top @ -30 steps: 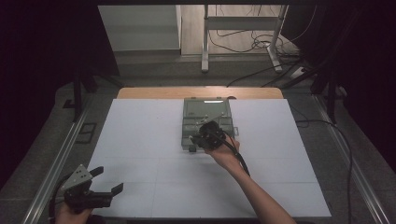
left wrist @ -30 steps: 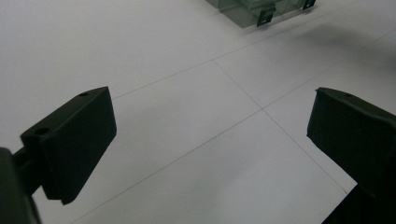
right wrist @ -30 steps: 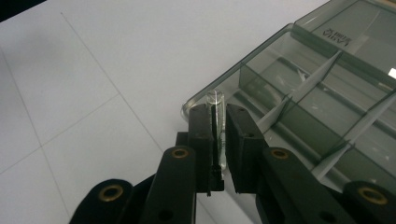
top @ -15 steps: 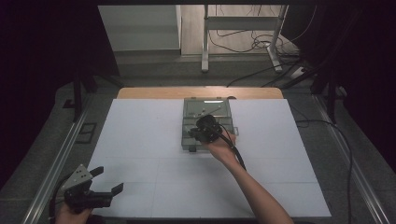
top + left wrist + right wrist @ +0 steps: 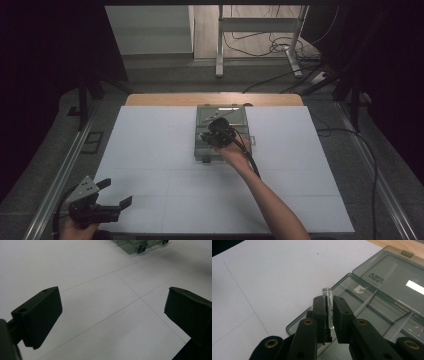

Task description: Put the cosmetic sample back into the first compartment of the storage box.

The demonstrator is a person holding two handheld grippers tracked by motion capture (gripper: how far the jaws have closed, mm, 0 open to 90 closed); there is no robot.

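**Glass tube clamped over the open organizer box**

So the right gripper [image 5: 329,315] is clenched on a small clear glass tube [image 5: 327,298], pads pressing it from both sides. The tube's long axis runs along the jaws, and its rounded end sticks out just past the tips, pointing toward the far side of the table. Hard to say from the high view whether it's level or tipped down a bit, it's too small there.

The tube sits over the near left part of the smoky plastic compartment box [image 5: 387,312], which lies open in the middle of the white mat [image 5: 150,150], lid folded back toward the far edge. In the high view the right gripper [image 5: 220,132] hovers over the box, with the forearm reaching in diagonally from the near right, wrist fairly straight.

The left gripper [image 5: 97,205] is way off at the near left corner, held low over the mat, jaws spread wide with nothing between them.
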